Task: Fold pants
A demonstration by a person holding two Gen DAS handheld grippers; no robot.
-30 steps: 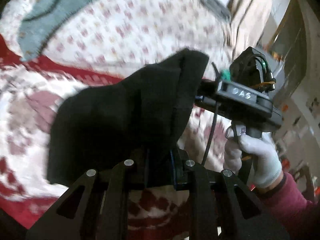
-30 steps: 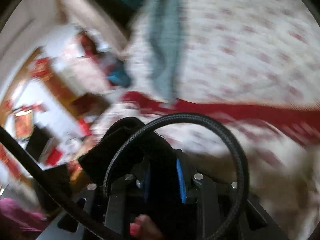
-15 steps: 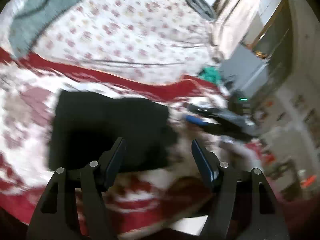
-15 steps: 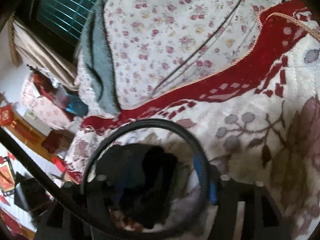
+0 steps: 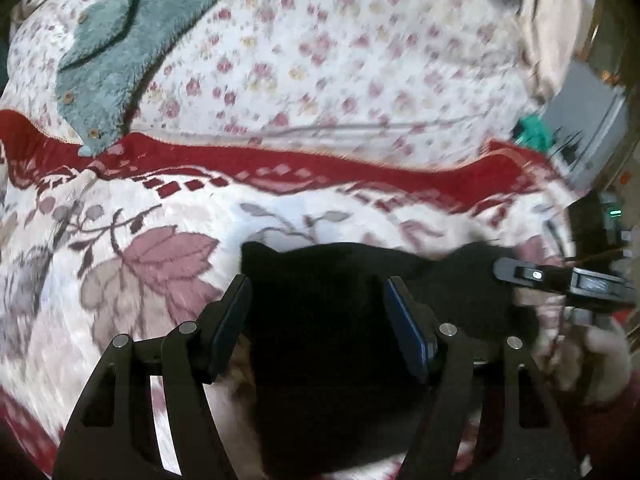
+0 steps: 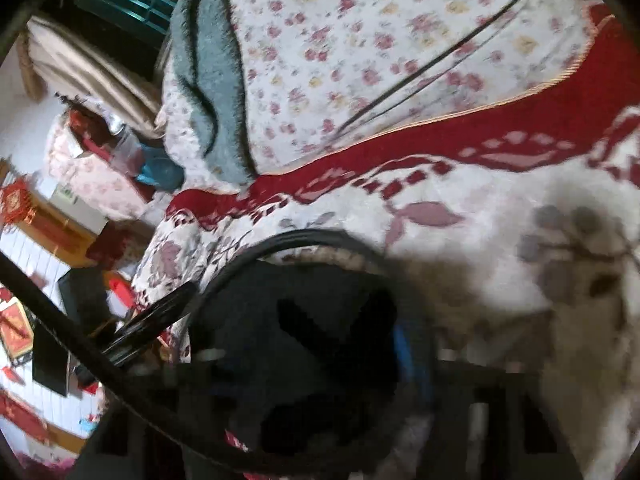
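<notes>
In the right wrist view the right gripper [image 6: 320, 360] at 6 o'clock is smeared by motion blur, so whether its pads press the black pants [image 6: 304, 344] cannot be told (a cable loop crosses them too). In the left wrist view the pants [image 5: 320, 320] run off the 6 o'clock edge, and the gloved hand [image 5: 592, 360] at 4 o'clock is blurred.

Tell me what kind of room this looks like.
Most likely a bedroom at home. The black pants lie on a bed covered by a red and white floral blanket, with a flowered quilt and a teal fleece garment piled behind. Red decorations hang on the wall.
</notes>
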